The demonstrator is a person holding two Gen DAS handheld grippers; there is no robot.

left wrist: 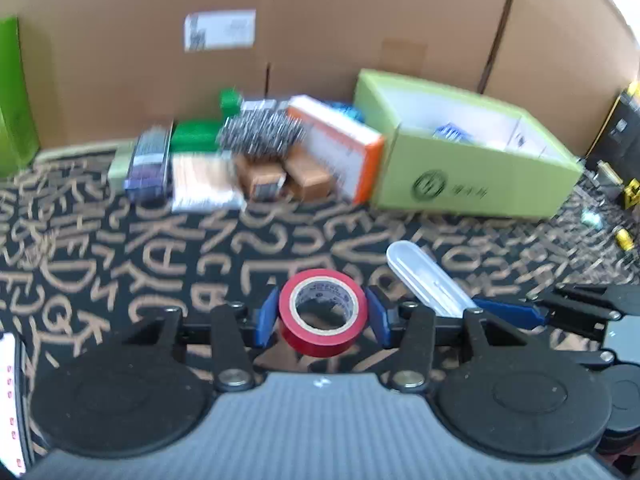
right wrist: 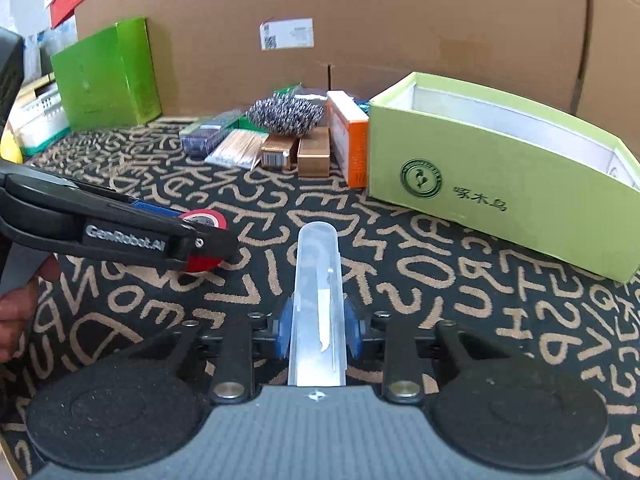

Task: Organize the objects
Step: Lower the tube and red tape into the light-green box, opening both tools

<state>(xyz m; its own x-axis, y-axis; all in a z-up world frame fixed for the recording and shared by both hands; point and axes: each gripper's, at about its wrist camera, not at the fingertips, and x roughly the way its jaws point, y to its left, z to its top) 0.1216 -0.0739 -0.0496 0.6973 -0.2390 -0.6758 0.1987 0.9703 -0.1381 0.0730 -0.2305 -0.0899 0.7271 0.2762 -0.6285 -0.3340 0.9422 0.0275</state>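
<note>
left gripper [left wrist: 322,314] pinching the red tape roll [left wrist: 322,312], just off the worktop [left wrist: 160,248] | right gripper [right wrist: 318,330] clamped on the clear plastic case [right wrist: 318,280], pointing toward the open green box [right wrist: 500,184] | risk imo: round roll squirts out of the pads, or the two grippers bump since they're close together

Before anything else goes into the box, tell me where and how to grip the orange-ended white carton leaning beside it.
Grip the orange-ended white carton across its narrow width near the orange front end, coming from the front along the patterned cloth. The light green open box crowds one long side, the brown boxes the other.
</note>
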